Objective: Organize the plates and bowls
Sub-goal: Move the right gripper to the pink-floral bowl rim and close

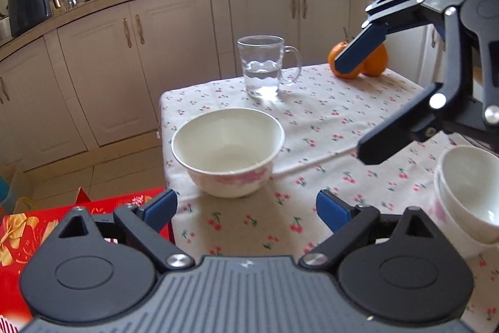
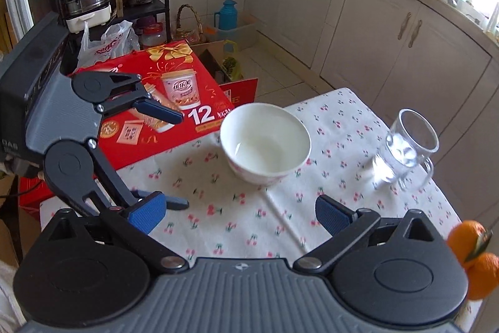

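The glazed bowl (image 1: 227,150) (likely slippery, breakable) is best pinched at its rim by the wide-spread, empty left gripper (image 1: 246,208).

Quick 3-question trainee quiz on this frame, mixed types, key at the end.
1. True or false: the left gripper is shut on the single bowl.
2. What sits in the glass mug? A) water B) juice C) nothing
3. Which fruit lies at the table's far corner?

Key: 1. False; it is open, as is the right gripper. 2. A. 3. The oranges, beyond the stacked bowls on the tablecloth.
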### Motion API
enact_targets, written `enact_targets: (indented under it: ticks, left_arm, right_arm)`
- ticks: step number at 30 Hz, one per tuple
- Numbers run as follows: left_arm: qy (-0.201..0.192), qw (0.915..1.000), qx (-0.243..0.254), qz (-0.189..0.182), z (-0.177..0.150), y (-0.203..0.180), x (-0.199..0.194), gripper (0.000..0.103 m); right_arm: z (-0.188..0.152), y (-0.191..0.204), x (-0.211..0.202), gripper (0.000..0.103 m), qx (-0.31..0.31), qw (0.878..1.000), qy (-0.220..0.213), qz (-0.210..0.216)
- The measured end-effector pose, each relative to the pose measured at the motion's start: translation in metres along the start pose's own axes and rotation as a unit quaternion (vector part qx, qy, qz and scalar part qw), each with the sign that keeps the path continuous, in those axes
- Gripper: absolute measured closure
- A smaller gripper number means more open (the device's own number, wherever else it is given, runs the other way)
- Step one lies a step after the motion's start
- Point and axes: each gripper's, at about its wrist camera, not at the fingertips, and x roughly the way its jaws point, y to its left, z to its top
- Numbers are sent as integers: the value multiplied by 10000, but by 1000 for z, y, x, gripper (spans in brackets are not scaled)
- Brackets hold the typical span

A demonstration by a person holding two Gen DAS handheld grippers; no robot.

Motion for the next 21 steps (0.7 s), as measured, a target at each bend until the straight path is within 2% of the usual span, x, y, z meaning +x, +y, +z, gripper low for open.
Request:
enact_targets:
  ticks: [4, 10, 18, 21]
  left_arm:
    - [6, 10000, -63, 8, 3, 6, 18, 8]
    - [23, 10000, 18, 56, 6, 10, 38, 8]
    - [13, 10000, -69, -55, 8, 15, 50, 11]
    - [38, 9999, -86, -97, 9, 15, 53, 16]
  right_arm:
    - [17, -20, 26, 0, 186, 9996, 85, 176]
    - [32, -42, 61, 4, 351, 9988, 266, 197]
    - [39, -58, 94, 23, 566, 9969, 489, 229]
    - [40, -64, 103, 29, 676, 9961, 529, 224]
